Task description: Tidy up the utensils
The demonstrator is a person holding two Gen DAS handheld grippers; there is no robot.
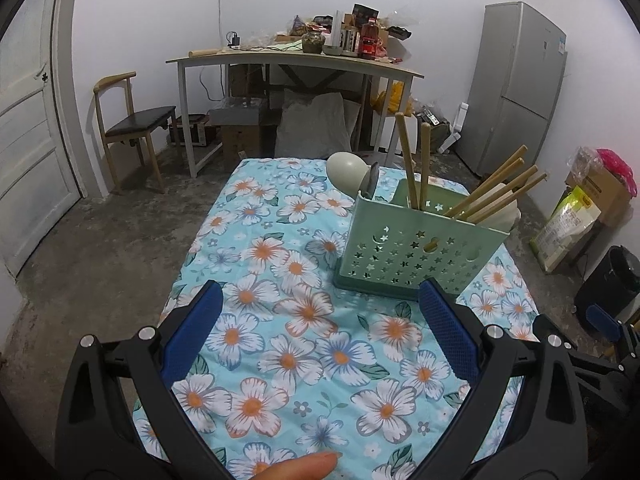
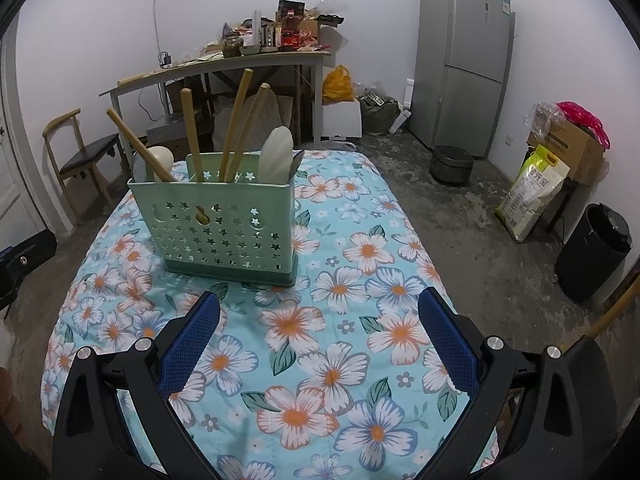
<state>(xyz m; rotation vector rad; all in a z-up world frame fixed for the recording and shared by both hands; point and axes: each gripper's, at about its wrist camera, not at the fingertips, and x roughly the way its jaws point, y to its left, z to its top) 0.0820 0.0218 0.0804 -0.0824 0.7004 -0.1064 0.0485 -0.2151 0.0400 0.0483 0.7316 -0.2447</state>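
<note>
While both hand-held grippers [image 1: 320, 300] [image 2: 319, 308] gape empty, wooden handles fill the star-perforated green plastic caddy [image 2: 216, 232].

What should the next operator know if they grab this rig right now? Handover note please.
Left gripper: open, empty, above the floral tablecloth.
Right gripper: open, empty, above the same cloth.
Green utensil caddy stands upright on the cloth, ahead of both grippers. In it: wooden-handled utensils and a pale spoon. A round pale utensil head shows behind its far end.
Done: every utensil in view is in the caddy.
Left: no loose utensils visible on the cloth; check outside the camera views before stopping.
</note>
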